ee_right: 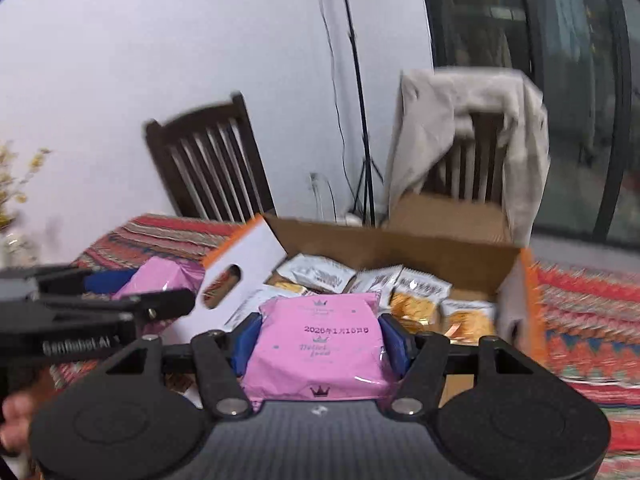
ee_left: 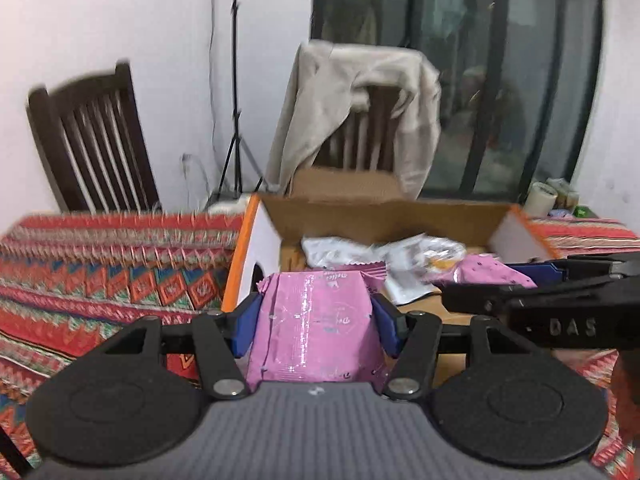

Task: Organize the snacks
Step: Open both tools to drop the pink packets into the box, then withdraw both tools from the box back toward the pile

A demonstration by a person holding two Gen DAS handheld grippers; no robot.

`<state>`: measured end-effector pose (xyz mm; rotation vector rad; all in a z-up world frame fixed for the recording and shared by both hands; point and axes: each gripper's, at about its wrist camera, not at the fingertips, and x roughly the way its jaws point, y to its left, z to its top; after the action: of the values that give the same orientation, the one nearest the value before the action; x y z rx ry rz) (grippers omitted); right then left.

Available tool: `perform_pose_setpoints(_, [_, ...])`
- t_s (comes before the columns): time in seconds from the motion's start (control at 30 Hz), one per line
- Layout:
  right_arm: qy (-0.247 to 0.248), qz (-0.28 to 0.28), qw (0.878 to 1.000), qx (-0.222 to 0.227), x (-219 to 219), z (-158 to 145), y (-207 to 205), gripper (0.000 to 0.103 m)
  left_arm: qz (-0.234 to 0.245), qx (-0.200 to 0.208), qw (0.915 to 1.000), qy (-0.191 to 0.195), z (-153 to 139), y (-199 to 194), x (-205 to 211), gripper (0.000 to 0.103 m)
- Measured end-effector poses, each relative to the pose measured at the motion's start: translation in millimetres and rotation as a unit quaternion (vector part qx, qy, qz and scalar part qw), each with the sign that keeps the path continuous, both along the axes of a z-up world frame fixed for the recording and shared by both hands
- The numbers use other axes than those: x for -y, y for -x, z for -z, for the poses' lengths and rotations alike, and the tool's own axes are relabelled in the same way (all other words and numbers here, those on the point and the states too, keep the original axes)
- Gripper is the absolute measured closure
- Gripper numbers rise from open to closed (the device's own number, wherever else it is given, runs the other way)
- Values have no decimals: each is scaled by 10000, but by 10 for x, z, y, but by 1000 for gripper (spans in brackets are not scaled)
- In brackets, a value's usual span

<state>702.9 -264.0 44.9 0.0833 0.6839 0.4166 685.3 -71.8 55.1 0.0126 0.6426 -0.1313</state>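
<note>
Both grippers are clamping pink snack packets. The left gripper (ee_left: 316,320) is holding the left packet (ee_left: 316,328) just short of the cardboard box (ee_left: 384,216), over its near wall. The right gripper (ee_right: 320,340) is carrying the right packet (ee_right: 320,344) above the box's near edge. Advice: bring each fully past the box rim, keep the grippers apart, and lower onto the white packets (ee_right: 316,276) inside the box before letting go.

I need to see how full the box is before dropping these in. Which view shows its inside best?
The right wrist view: it looks down into the box at rows of white and orange packets. The left wrist view shows the box lower, its inside mostly hidden by the pink pack.
</note>
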Motion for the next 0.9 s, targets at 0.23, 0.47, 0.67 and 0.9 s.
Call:
perform_pose_setpoints(0.23, [-680, 256, 9944, -769, -150, 386, -559, 39, 169, -66, 9995, 242, 204, -97, -203, 30])
perform_pose_setpoints(0.47, [-1007, 184, 9908, -881, -153, 341, -448, 31, 166, 89, 9997, 130, -101, 234, -247, 26])
perform_pose_setpoints(0.67, [-559, 91, 9981, -258, 163, -209, 249, 30, 236, 472, 9985, 122, -582, 1049, -342, 20])
perform_pose_setpoints(0.9, [-140, 37, 9989, 438, 650, -722, 1599, 21, 203, 990, 9947, 200, -852, 2316, -381, 16])
